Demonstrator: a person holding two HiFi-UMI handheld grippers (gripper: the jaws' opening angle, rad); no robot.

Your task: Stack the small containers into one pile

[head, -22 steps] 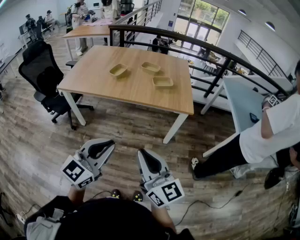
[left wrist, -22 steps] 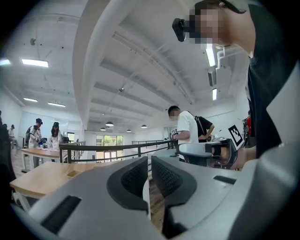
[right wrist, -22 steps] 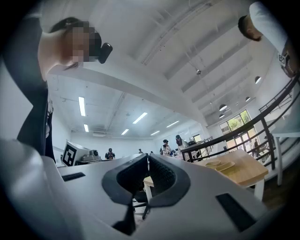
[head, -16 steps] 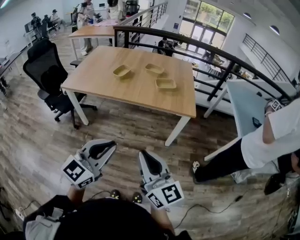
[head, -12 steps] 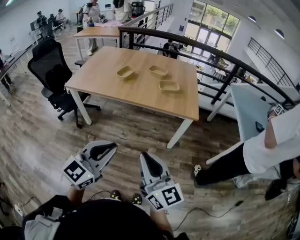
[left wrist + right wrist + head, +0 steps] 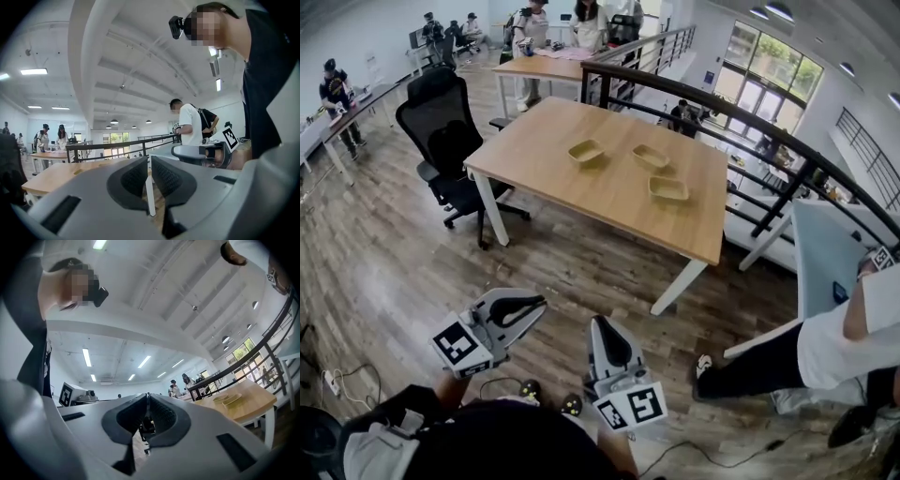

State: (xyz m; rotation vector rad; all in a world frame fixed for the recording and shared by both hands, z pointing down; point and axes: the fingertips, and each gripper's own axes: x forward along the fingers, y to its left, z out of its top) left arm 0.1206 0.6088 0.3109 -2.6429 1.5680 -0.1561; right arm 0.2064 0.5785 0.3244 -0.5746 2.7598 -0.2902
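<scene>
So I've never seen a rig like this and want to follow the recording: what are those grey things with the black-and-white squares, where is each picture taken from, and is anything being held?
There is no robot here. A person holds a hand-held two-jaw tool in each hand: the left gripper and the right gripper. The cubes with square markers are part of those tools.

The wide picture comes from a camera on the person's head, looking steeply down. Each of the other two comes from a camera riding on one gripper, looking along its jaws.

In both gripper views the jaws are together with nothing between them, so nothing is held.

Ahead stands a wooden table with three small containers lying apart, not yet stacked. The grippers are well short of it.
</scene>
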